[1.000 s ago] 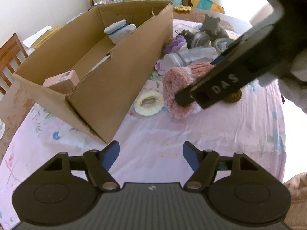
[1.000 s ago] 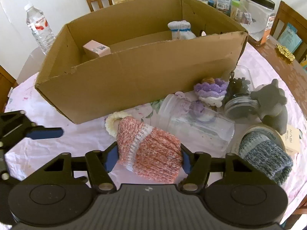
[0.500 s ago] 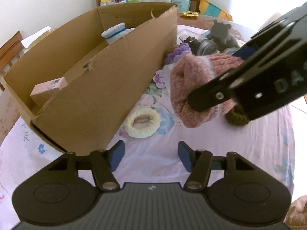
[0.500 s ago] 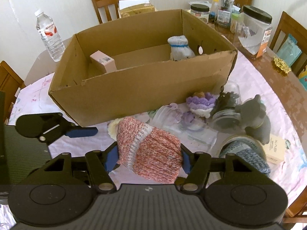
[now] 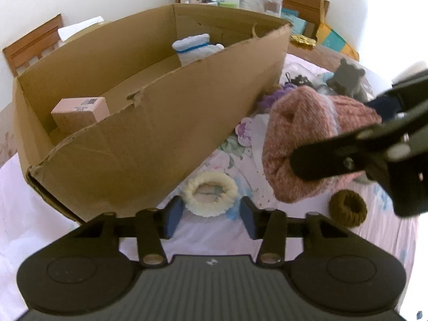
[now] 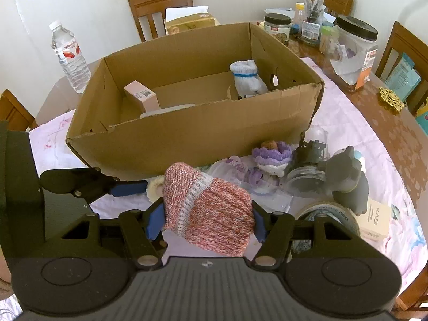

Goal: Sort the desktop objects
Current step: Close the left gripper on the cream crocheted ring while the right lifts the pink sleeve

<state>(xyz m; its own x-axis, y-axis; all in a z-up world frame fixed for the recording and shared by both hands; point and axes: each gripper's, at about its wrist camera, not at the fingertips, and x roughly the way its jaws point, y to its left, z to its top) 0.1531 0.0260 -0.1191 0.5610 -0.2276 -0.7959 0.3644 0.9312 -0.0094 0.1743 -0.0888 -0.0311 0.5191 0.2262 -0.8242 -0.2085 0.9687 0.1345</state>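
My right gripper (image 6: pixel 207 220) is shut on a pink knitted sock roll (image 6: pixel 211 208) and holds it above the table, in front of the open cardboard box (image 6: pixel 187 136). The roll also shows in the left wrist view (image 5: pixel 302 144). The box holds a white sock roll (image 6: pixel 247 79) and a small pink carton (image 6: pixel 141 95). My left gripper (image 5: pixel 211 215) is open and empty, low over the table, with a cream crocheted ring (image 5: pixel 211 194) lying just ahead of its fingertips, beside the box's near wall (image 5: pixel 160 133).
A brown crocheted ring (image 5: pixel 347 208), a purple crocheted flower (image 6: pixel 272 155), clear jars (image 6: pixel 307 165), a grey bear figure (image 6: pixel 347 171), a tape roll (image 6: pixel 329 211) and a small beige box (image 6: pixel 374 218) lie right of the box. A water bottle (image 6: pixel 71 56) stands at the back left.
My right gripper has lifted the pink sock roll off the table and higher. My left gripper has moved forward towards the cream ring and the box.
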